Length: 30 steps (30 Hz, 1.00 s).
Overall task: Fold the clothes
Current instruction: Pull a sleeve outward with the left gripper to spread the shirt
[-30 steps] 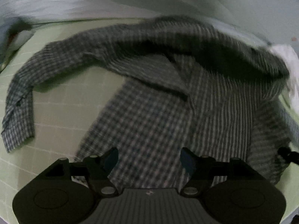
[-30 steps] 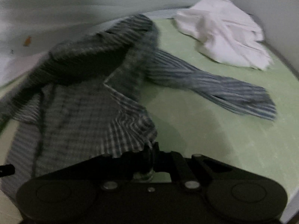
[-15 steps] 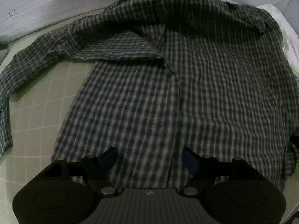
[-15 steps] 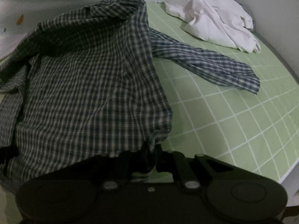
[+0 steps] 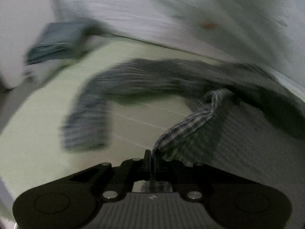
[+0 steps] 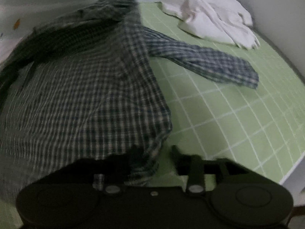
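Observation:
A dark plaid shirt (image 6: 85,95) lies spread on a green gridded mat (image 6: 228,118), one sleeve (image 6: 205,61) reaching to the right. My right gripper (image 6: 156,152) stands open at the shirt's near right corner, and the hem drapes loosely over its left finger (image 6: 136,153). In the blurred left wrist view, my left gripper (image 5: 151,153) is shut on a pinched fold of the plaid shirt (image 5: 190,122), which pulls taut up and to the right. The other sleeve (image 5: 89,114) curls away to the left on the mat.
A crumpled white garment (image 6: 209,17) lies at the mat's far right. The mat's edge (image 6: 289,171) runs close by on the right. A folded blue item (image 5: 57,40) sits at the far left, with pale printed bedding (image 5: 171,15) behind.
My left gripper, open over the shirt before, has shut on a fold at its edge and swung left. My right gripper, shut on the hem before, has opened.

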### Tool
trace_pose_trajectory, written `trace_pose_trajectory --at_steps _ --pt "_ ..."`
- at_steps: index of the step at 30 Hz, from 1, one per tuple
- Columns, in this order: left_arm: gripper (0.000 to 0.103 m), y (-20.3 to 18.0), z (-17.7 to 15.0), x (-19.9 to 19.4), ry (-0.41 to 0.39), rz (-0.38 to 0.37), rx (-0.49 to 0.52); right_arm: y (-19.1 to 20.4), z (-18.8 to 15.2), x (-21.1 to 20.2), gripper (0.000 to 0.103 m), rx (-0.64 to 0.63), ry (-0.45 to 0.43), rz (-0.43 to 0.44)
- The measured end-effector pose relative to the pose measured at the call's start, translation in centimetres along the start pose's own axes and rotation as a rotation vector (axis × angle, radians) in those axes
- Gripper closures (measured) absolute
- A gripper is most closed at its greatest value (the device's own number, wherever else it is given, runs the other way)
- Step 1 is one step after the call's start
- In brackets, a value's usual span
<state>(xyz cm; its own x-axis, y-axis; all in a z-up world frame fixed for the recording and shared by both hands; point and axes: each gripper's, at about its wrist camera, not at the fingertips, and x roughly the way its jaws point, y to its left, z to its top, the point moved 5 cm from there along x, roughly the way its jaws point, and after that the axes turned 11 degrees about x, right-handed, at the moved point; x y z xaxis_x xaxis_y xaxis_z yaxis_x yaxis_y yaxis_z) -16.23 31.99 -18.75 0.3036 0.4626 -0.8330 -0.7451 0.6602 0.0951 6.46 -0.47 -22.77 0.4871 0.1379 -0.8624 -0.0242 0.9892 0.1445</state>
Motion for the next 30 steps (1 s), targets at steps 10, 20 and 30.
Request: trace_pose_trajectory --at_steps 10,20,30 --pt "0.100 5.6 -3.0 -1.2 0.057 0.074 -0.167 -0.6 -0.6 -0.4 0.084 -0.008 0.007 -0.009" --pt "0.092 6.7 -10.4 -3.2 0.220 0.084 -0.259 -2.8 -0.8 -1.2 0.091 0.012 0.058 -0.058" --pt "0.033 5.5 -4.8 -5.6 0.090 0.088 -0.199 2.7 4.7 -3.3 0.001 -0.088 -0.178 -0.004"
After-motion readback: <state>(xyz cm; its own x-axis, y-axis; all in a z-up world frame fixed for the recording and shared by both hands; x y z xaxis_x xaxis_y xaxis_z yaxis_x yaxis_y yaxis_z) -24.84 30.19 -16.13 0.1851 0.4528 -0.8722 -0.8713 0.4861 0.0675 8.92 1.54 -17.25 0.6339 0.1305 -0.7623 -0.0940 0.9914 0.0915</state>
